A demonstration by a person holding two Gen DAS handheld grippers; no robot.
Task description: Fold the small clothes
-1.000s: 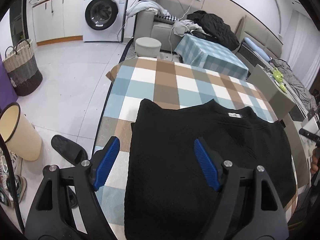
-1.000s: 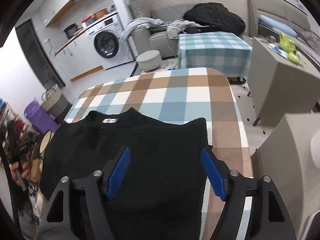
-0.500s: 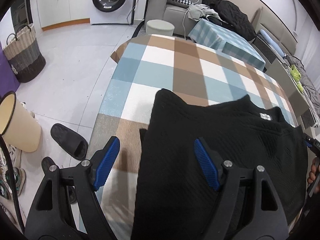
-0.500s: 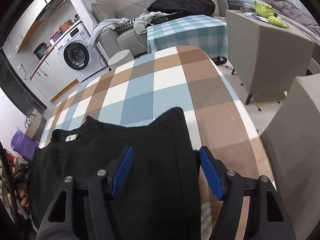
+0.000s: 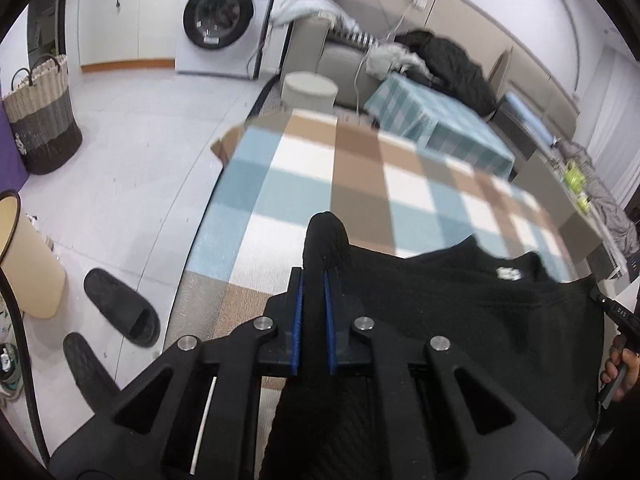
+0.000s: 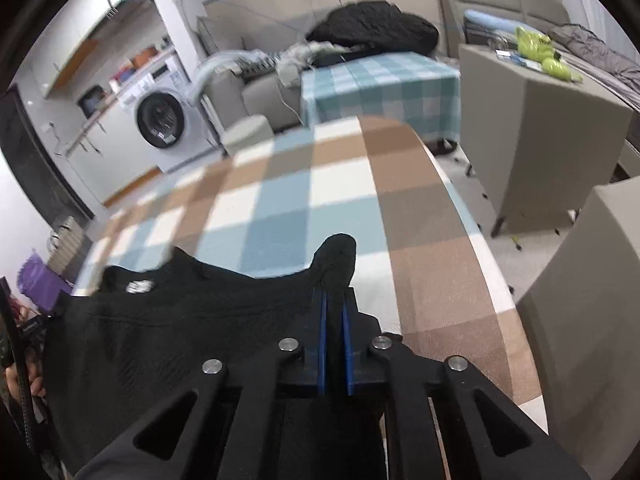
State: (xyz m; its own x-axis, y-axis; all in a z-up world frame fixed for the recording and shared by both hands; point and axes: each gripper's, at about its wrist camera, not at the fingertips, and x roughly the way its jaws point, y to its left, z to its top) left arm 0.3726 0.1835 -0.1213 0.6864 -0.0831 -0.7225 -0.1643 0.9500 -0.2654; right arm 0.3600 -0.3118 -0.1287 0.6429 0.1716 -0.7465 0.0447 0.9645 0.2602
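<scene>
Black sweater (image 5: 460, 320) lies on the checked tablecloth (image 5: 304, 184), near edge; my left gripper (image 5: 314, 280) pinches one shoulder corner, my right gripper (image 6: 334, 300) the other; I judge the knit could slip from either thin bite, or uneven pulling could skew the fold and drag cloth off the edge.

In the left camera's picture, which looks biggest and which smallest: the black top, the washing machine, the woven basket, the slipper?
1. black top, though it lies nearest the camera, which inflates it
2. washing machine
3. woven basket
4. black slipper

The washing machine and basket look fairly close in size, so that order is unsure.
</scene>
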